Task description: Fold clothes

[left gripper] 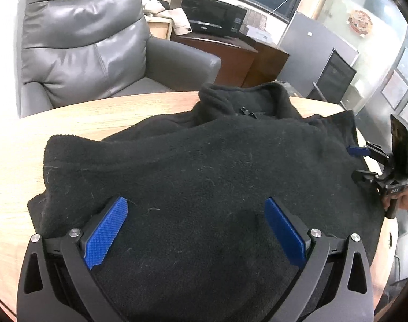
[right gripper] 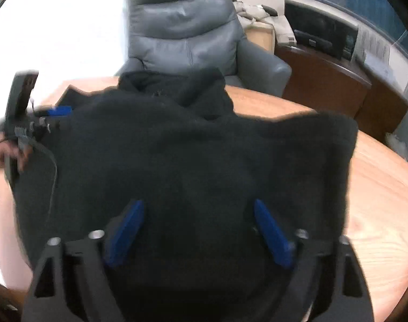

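Spreading wide apart, the blue-padded fingers of the left gripper (left gripper: 194, 216) hang over a black fleece jacket (left gripper: 204, 166) with nothing pinched between them; the fabric lies under and between the pads, but whether the tips touch it cannot be told. The right gripper (right gripper: 198, 216) likewise stands with its fingers parted over the same jacket, gripping nothing, in a view smeared by blur.

Ahead of the left fingers the jacket lies in a rumpled heap on the round wooden worktop (left gripper: 96, 112), its collar and zipper at the far side, near the far edge. A folded flap of fleece bulges off to the left of the fingers. To their right, at the jacket's edge, the right gripper shows side-on, one blue pad against the cloth and a hand (left gripper: 407, 200) on its grip. From the right wrist view, the left gripper sits at the jacket's left edge.

Beyond the worktop, past the collar, stands a grey leather armchair (left gripper: 83, 40). Further right of that, a black microwave (left gripper: 213, 14) rests on a dark wooden cabinet (left gripper: 225, 59).
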Demonstrator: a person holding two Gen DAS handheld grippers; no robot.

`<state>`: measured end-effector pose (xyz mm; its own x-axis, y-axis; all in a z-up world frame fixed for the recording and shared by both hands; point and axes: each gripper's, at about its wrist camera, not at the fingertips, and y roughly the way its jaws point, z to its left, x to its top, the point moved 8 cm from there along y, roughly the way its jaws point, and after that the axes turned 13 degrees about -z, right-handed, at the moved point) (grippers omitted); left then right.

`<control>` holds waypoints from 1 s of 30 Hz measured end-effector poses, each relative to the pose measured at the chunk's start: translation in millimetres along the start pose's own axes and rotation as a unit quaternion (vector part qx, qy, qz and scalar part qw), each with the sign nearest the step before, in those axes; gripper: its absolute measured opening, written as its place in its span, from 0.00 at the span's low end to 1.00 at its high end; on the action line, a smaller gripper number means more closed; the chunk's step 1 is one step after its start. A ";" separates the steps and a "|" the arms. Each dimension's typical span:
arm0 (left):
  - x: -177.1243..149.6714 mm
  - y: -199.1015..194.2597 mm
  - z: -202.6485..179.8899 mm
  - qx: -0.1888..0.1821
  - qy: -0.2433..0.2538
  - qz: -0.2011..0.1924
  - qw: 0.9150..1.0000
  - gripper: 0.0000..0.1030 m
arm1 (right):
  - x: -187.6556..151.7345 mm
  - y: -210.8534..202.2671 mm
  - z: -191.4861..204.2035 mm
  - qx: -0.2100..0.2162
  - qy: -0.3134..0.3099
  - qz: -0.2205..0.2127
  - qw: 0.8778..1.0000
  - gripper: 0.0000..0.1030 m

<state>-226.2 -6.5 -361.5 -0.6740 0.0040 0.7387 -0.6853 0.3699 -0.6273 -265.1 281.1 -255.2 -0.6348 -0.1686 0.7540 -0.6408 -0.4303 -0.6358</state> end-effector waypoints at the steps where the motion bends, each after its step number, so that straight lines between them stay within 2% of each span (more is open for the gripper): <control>1: -0.9 -0.1 1.0 -0.003 -0.002 -0.003 1.000 1.00 | -2.3 -5.6 -1.3 0.001 0.000 -0.009 1.000 0.82; 4: -1.8 1.4 2.3 -0.005 -0.003 -0.004 1.000 1.00 | 10.8 -11.5 -17.2 -0.004 0.042 -0.050 0.998 0.82; 7: -0.6 1.7 0.8 -0.001 0.000 -0.002 1.000 1.00 | 39.3 -4.5 -31.9 -0.017 0.049 -0.084 0.995 0.82; 9: 0.6 2.2 -2.0 0.006 0.011 0.003 1.000 1.00 | 50.9 14.7 -49.1 -0.040 0.055 -0.074 0.995 0.83; 11: 4.6 0.6 -5.7 0.008 0.014 0.005 1.000 1.00 | 38.2 30.4 -78.9 -0.073 0.107 -0.031 0.991 0.80; 13: 8.1 0.9 -1.6 0.006 0.004 -0.001 1.000 1.00 | 30.4 29.2 -102.1 -0.082 0.171 -0.035 0.981 0.76; 17: 7.1 1.3 11.9 0.003 -0.025 -0.005 1.000 1.00 | 36.9 -20.1 -99.1 -0.076 0.167 -0.098 0.978 0.77; 19: 7.6 -0.1 12.5 0.005 -0.030 -0.005 1.000 1.00 | 40.1 -45.1 -97.1 -0.073 0.165 -0.129 0.975 0.82; 20: 7.7 -1.0 12.3 0.008 -0.029 -0.001 1.000 1.00 | 39.6 -55.7 -91.3 -0.058 0.172 -0.142 0.973 0.87; 23: 3.9 -6.0 16.0 0.029 0.001 0.004 1.000 1.00 | 13.2 -85.3 -84.9 -0.012 0.206 -0.122 0.971 0.89; 26: -3.3 -5.3 22.1 0.039 0.019 0.013 0.999 1.00 | -36.5 -100.3 -75.8 0.019 0.227 -0.058 0.972 0.89; 28: -6.1 -4.6 22.5 0.042 0.027 0.013 0.999 1.00 | -63.1 -106.9 -67.2 0.044 0.241 -0.030 0.969 0.89; 30: -6.8 -5.8 23.8 0.035 0.019 0.008 0.999 1.00 | -81.2 -110.8 -56.7 0.074 0.267 -0.022 0.961 0.89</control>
<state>-224.2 -30.8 -368.7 -0.6748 0.0447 0.7366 -0.6932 0.3042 -0.6535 -167.0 392.8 -255.4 -0.7650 0.3148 0.5618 -0.6286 -0.5546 -0.5452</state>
